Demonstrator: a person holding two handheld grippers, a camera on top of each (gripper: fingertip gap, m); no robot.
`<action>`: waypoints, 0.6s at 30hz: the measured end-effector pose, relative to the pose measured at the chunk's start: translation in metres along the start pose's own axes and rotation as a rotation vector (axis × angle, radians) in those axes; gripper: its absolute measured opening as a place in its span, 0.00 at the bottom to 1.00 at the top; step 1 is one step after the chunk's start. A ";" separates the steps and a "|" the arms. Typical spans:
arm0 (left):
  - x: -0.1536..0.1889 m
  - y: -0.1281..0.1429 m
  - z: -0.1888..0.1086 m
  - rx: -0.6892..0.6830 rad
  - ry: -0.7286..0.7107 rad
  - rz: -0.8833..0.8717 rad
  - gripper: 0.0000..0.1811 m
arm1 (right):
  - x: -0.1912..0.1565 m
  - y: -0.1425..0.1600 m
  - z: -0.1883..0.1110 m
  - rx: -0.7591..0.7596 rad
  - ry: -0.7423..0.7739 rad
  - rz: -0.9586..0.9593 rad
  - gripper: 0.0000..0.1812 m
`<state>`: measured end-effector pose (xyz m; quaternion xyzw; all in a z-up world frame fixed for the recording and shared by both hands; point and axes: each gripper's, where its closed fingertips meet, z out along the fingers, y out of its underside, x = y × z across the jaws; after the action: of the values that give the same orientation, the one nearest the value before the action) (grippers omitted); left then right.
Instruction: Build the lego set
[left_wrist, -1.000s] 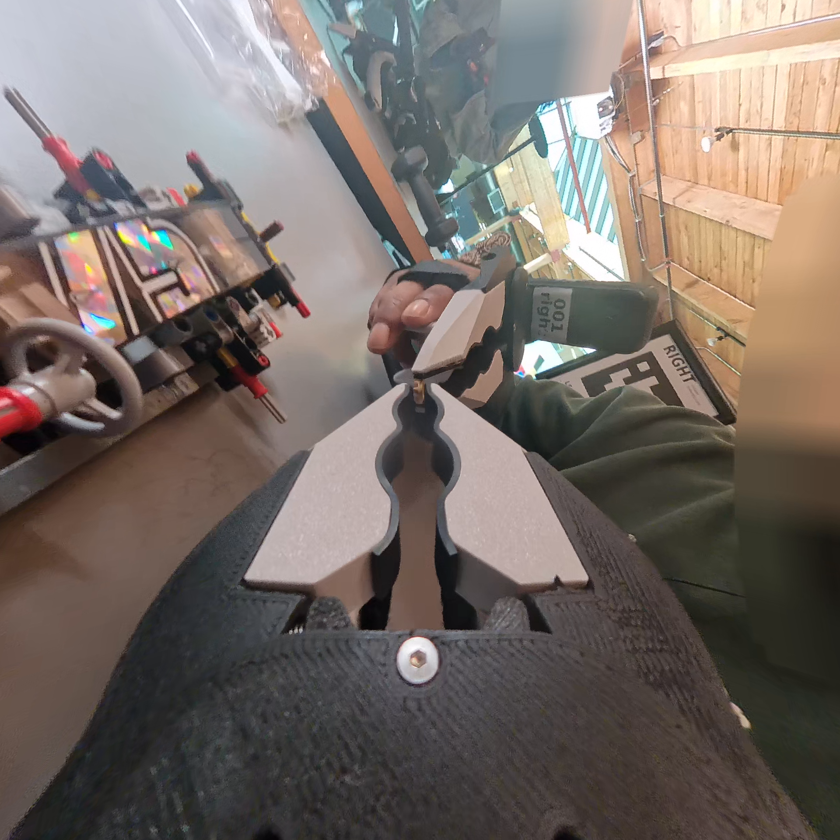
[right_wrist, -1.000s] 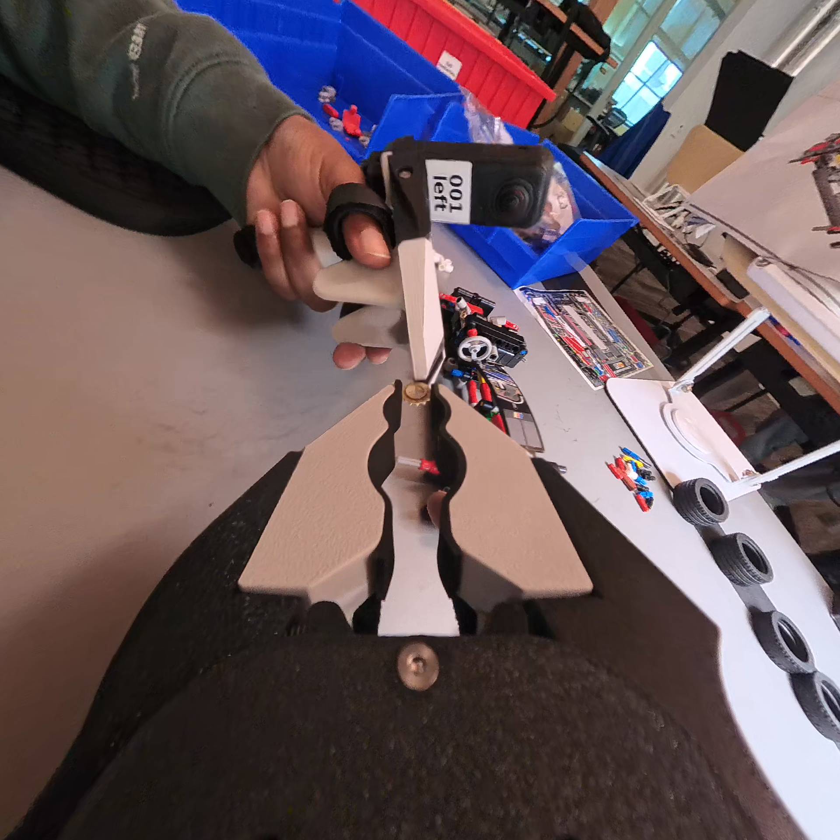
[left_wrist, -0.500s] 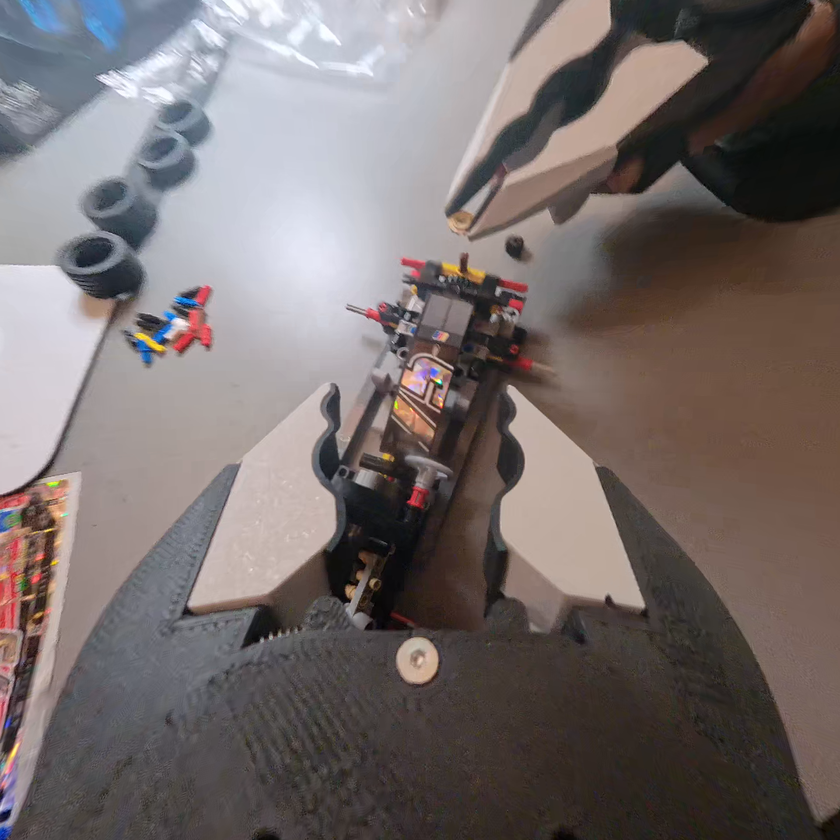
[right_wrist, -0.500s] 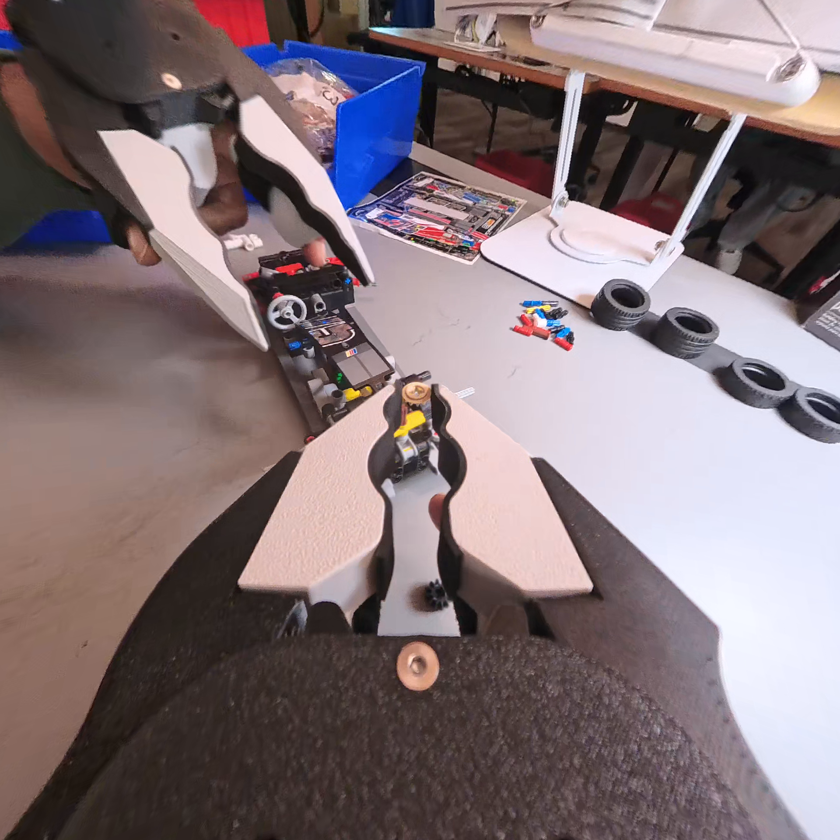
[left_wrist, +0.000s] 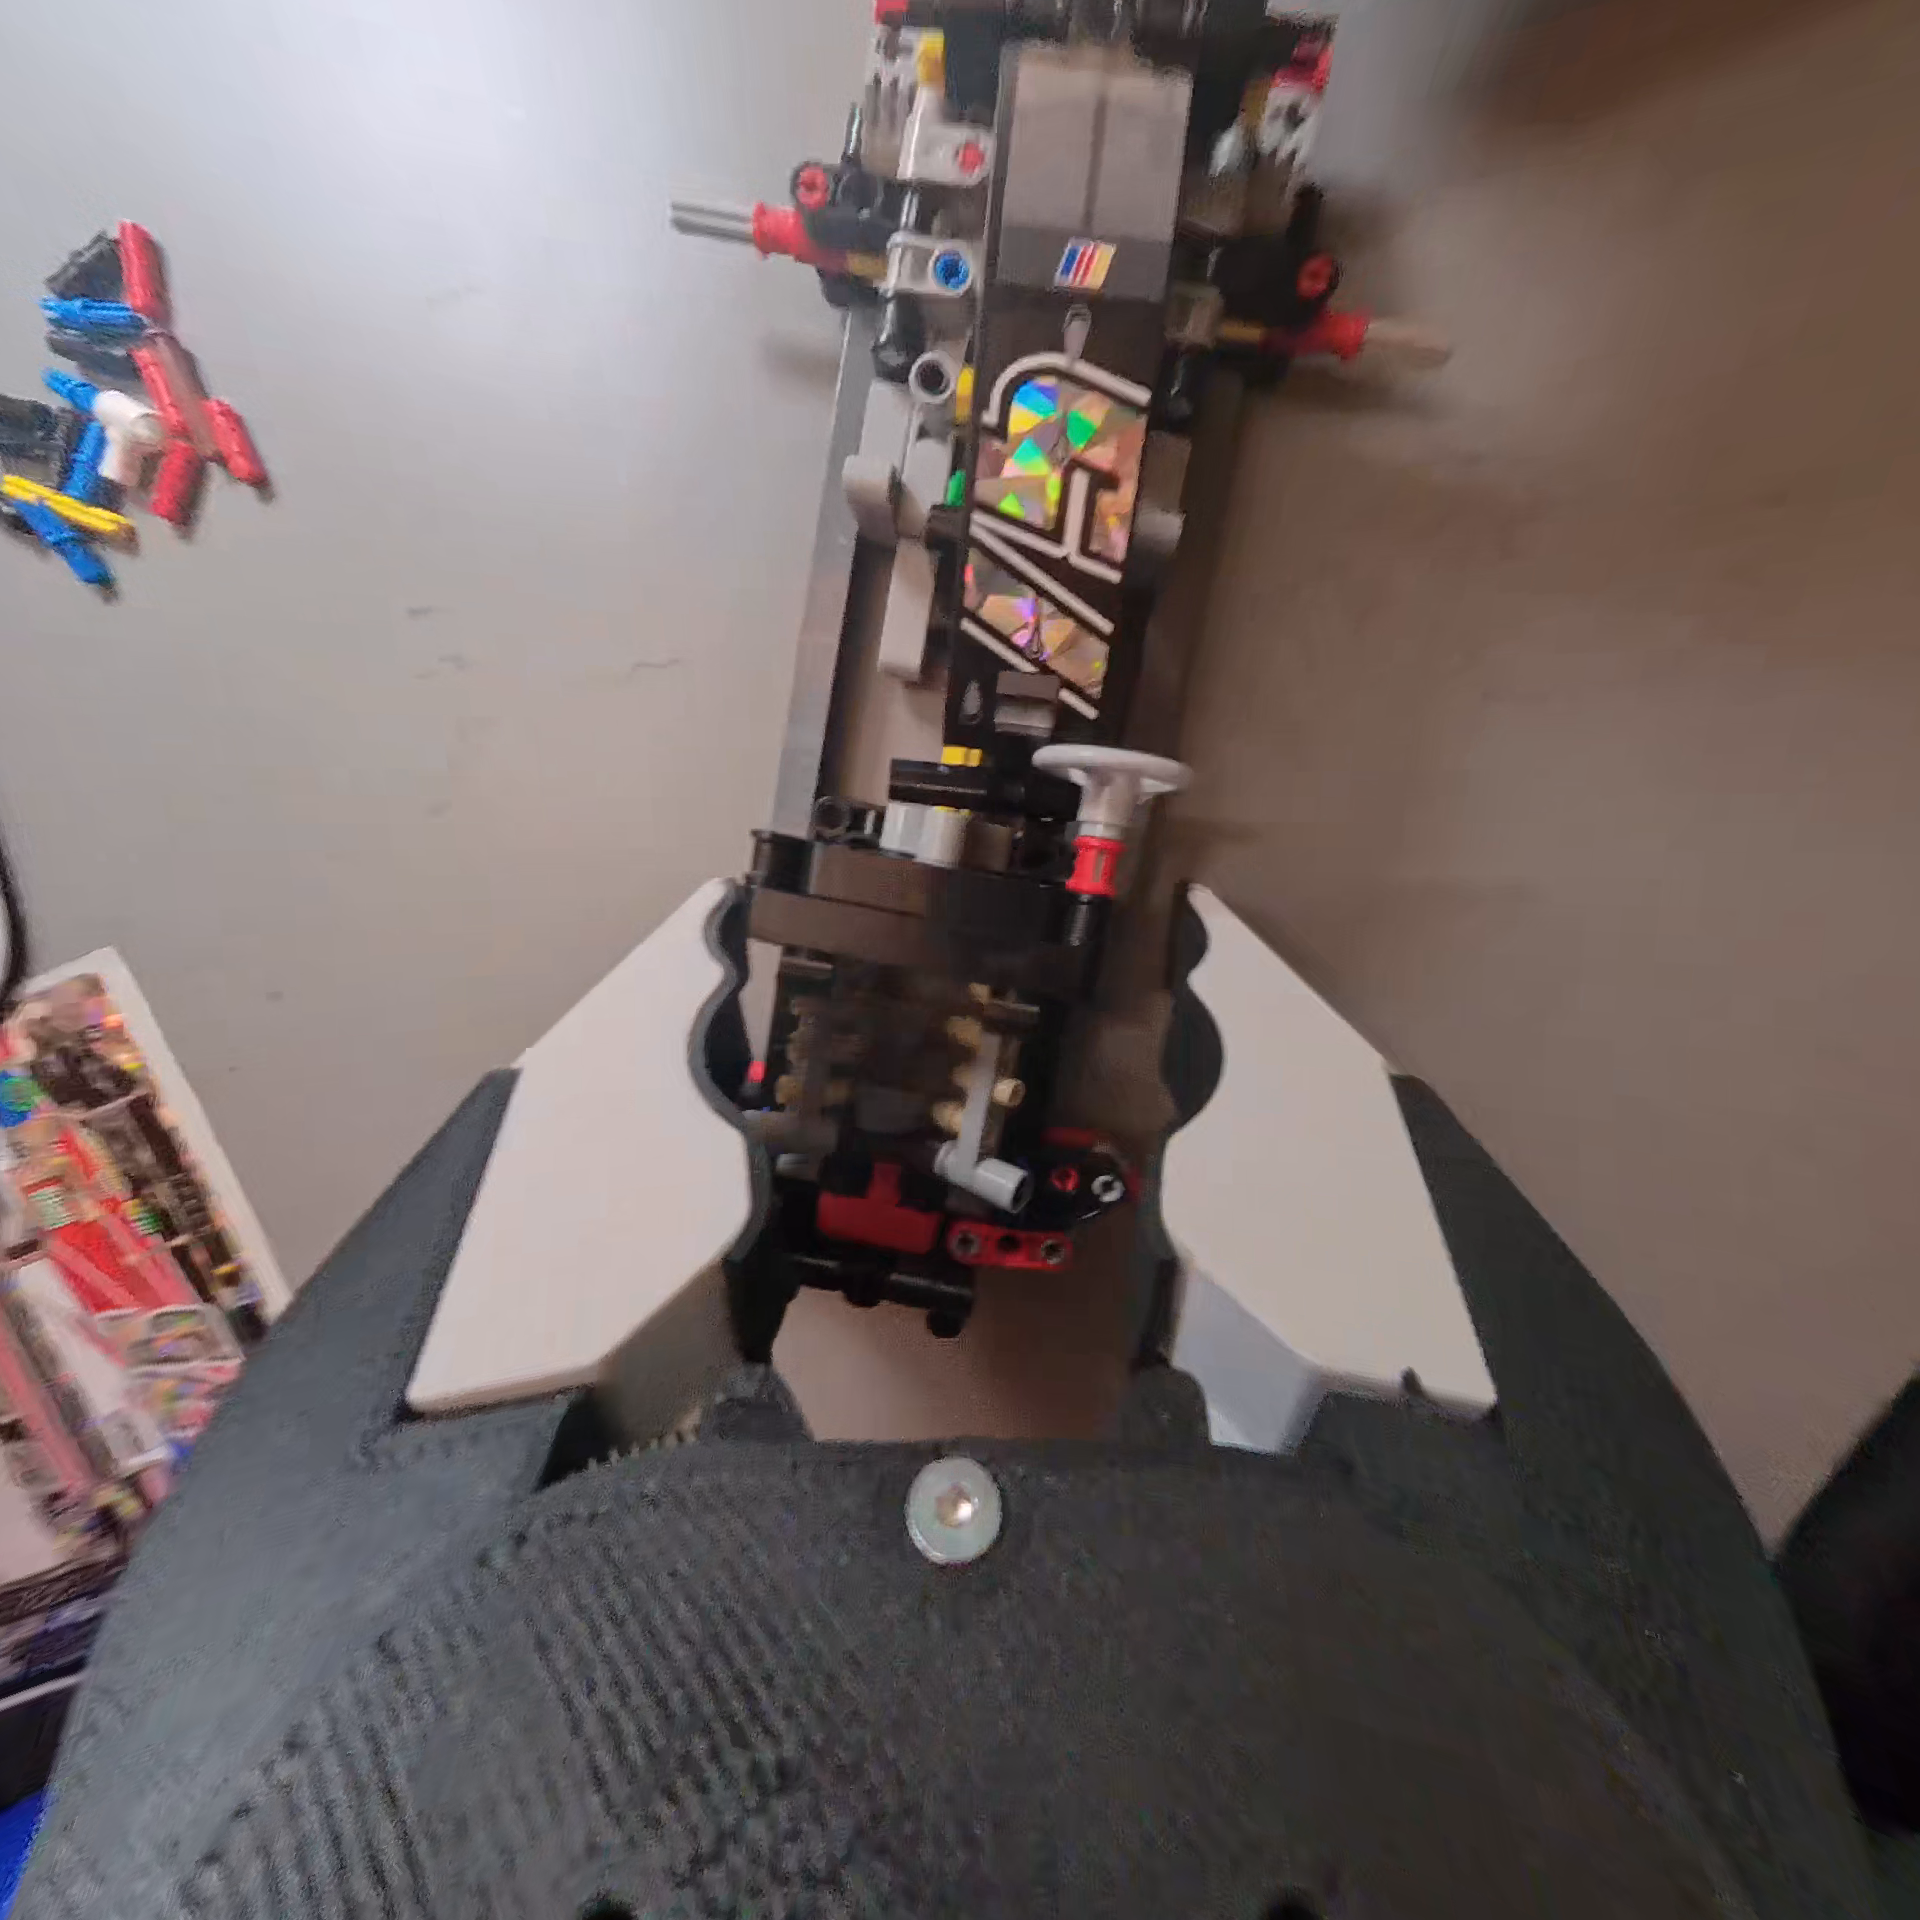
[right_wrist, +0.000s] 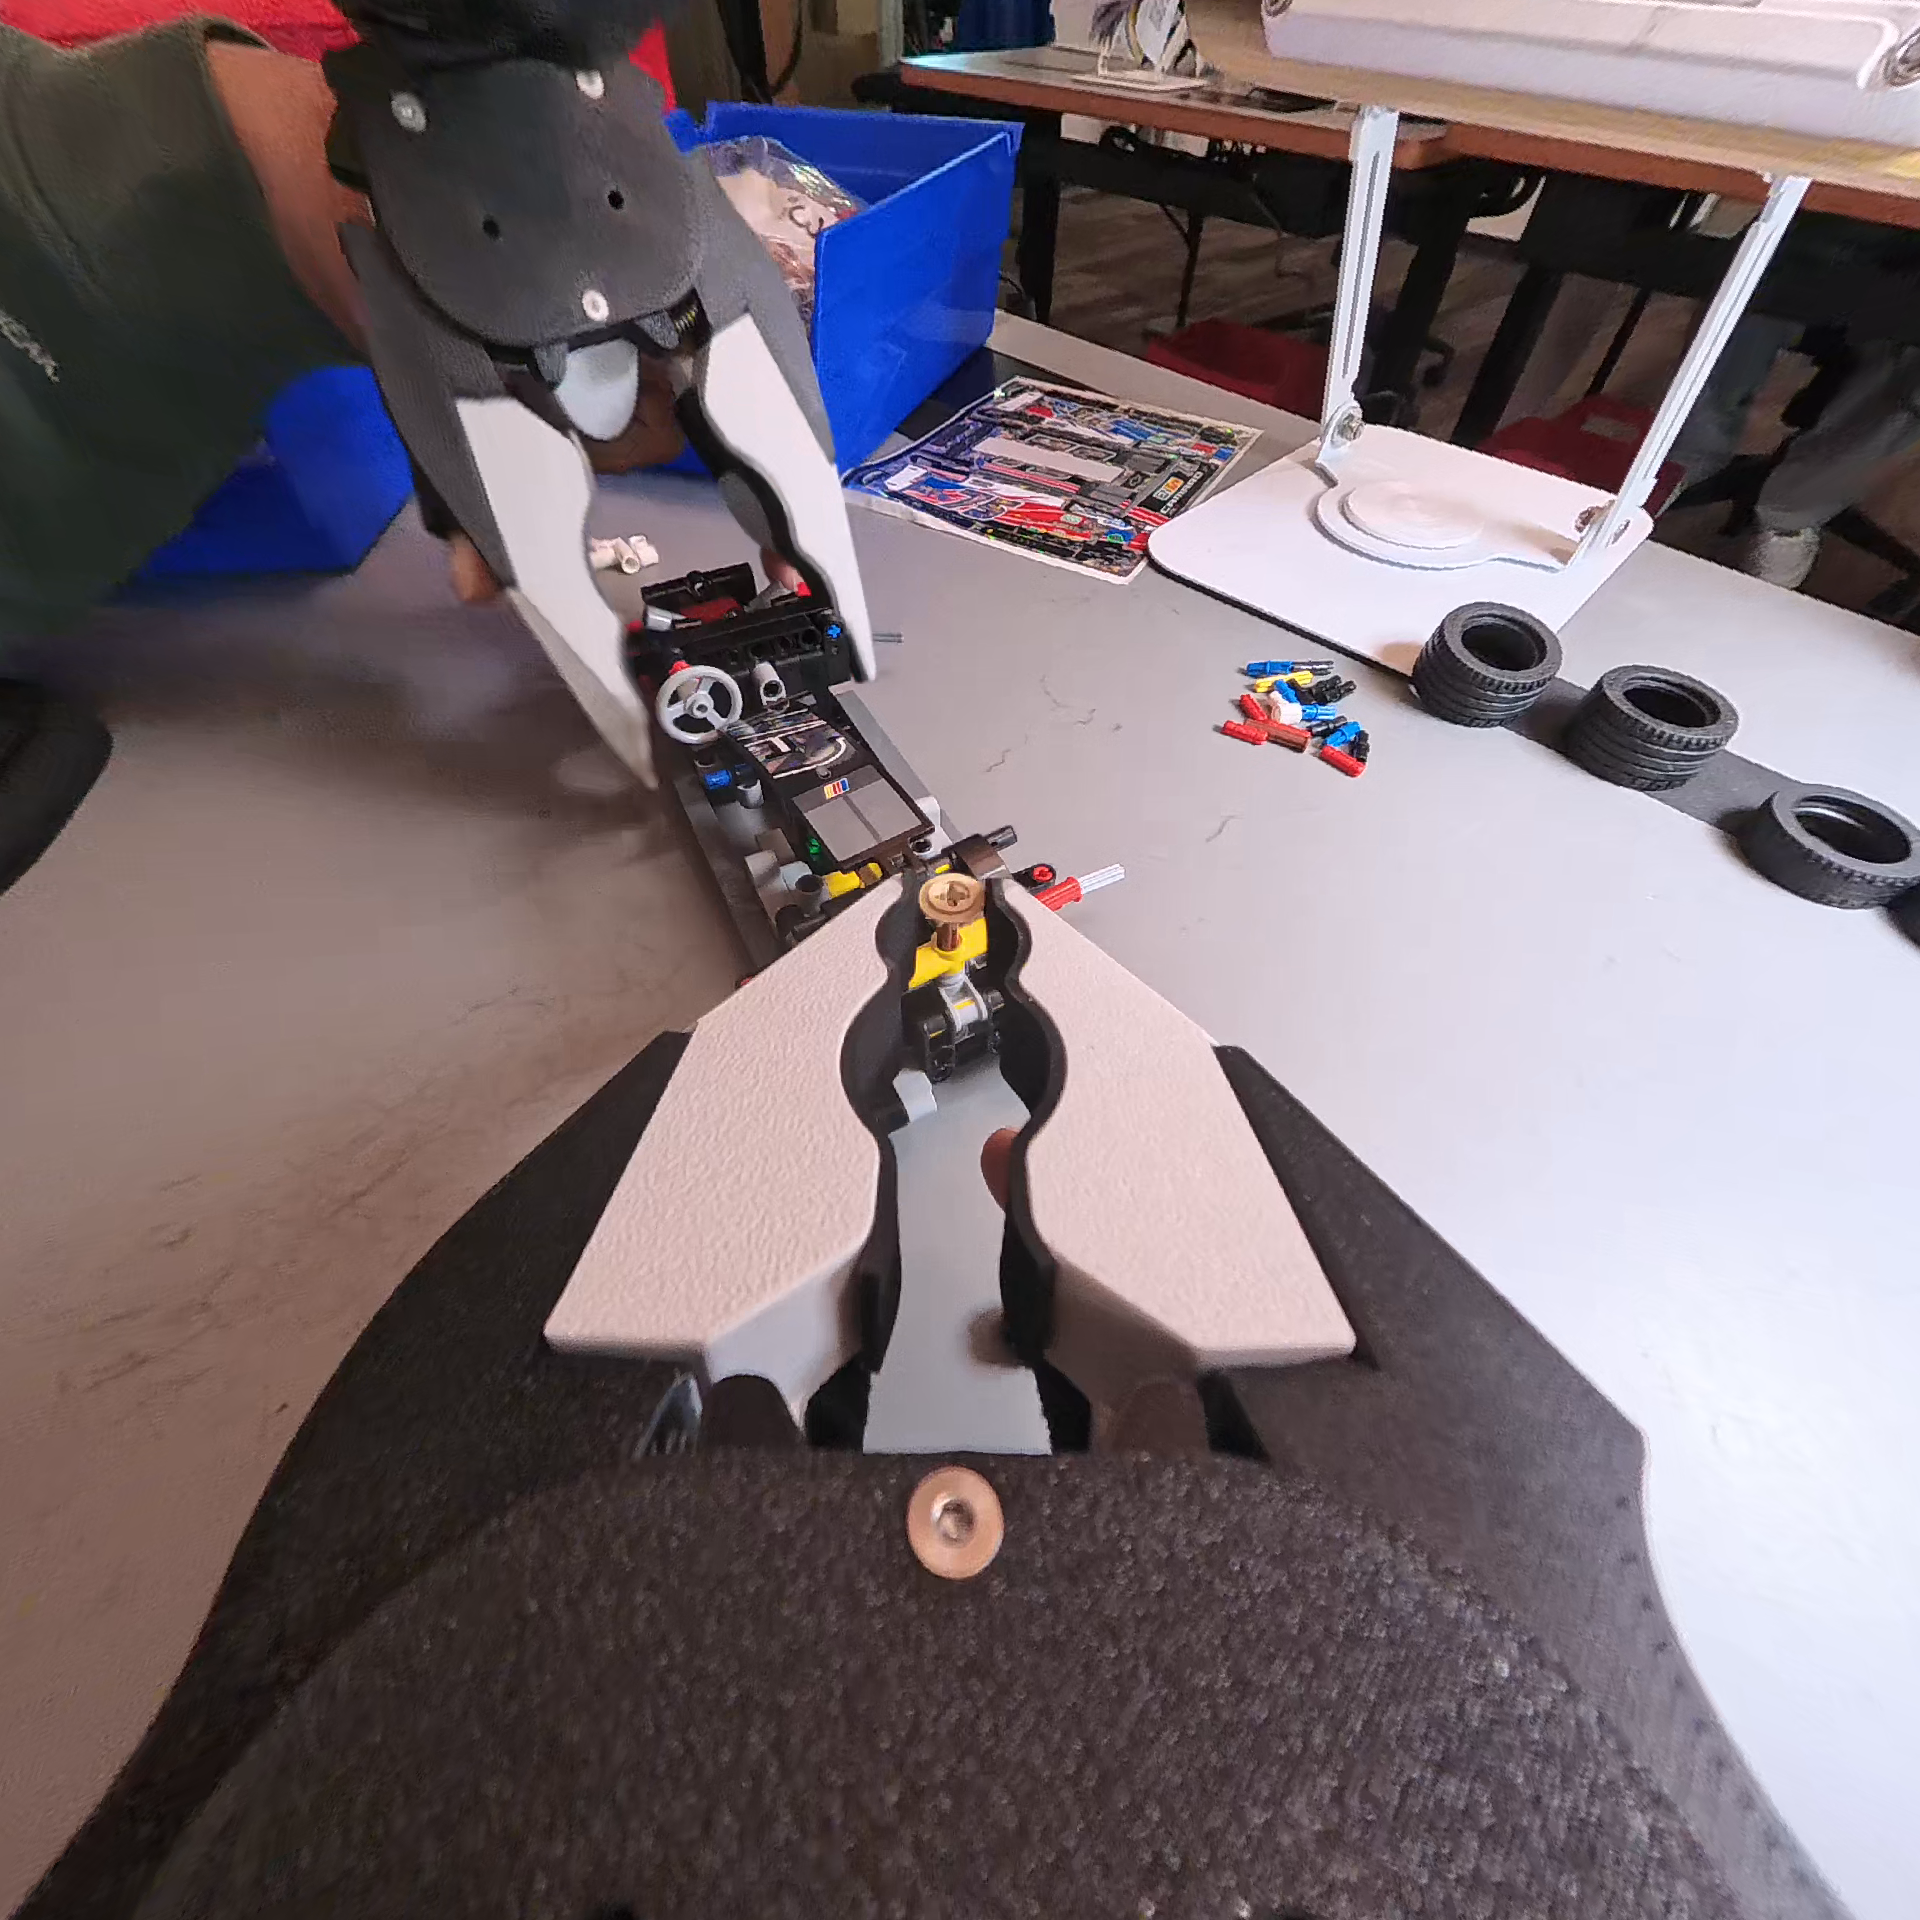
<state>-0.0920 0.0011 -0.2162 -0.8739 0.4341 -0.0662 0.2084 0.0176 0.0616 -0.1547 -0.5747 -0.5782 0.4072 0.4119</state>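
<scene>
The lego car chassis (left_wrist: 1049, 540) is long and black, with a shiny sticker and a grey steering wheel (left_wrist: 1112, 774), and lies flat on the grey table. My left gripper (left_wrist: 956, 904) is open, with its fingers on either side of the chassis end nearest it. The right finger stands clear of the bricks. In the right wrist view the left gripper (right_wrist: 753, 717) comes down over the far end of the chassis (right_wrist: 831, 800). My right gripper (right_wrist: 951, 909) is shut on a small tan gear (right_wrist: 951, 896), held just above the chassis end nearest it.
A pile of small red, blue and black pins (right_wrist: 1299, 717) lies to the right of the chassis and also shows in the left wrist view (left_wrist: 125, 405). Black tyres (right_wrist: 1652, 727) line the right side. An instruction booklet (right_wrist: 1049, 478), a white lamp base (right_wrist: 1392, 540) and a blue bin (right_wrist: 904, 239) stand behind. Spacing between my two grippers at the tips: around 15 centimetres.
The two grippers were tip to tip in the air. My left gripper has opened and dropped over one end of the chassis. My right gripper has carried the tan gear to the other end.
</scene>
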 end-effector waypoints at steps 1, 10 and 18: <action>-0.001 0.000 0.001 -0.017 -0.028 0.013 0.40 | 0.000 -0.001 -0.001 0.000 0.002 -0.001 0.06; 0.063 -0.008 -0.003 -0.025 -0.195 -0.131 0.40 | -0.013 -0.002 -0.027 -0.004 0.004 0.013 0.06; 0.145 -0.008 -0.010 0.075 -0.146 -0.285 0.40 | -0.045 0.017 -0.052 -0.023 -0.072 0.018 0.06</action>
<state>0.0001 -0.1122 -0.2134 -0.9207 0.2868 -0.0475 0.2603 0.0720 0.0162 -0.1538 -0.5695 -0.5921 0.4245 0.3806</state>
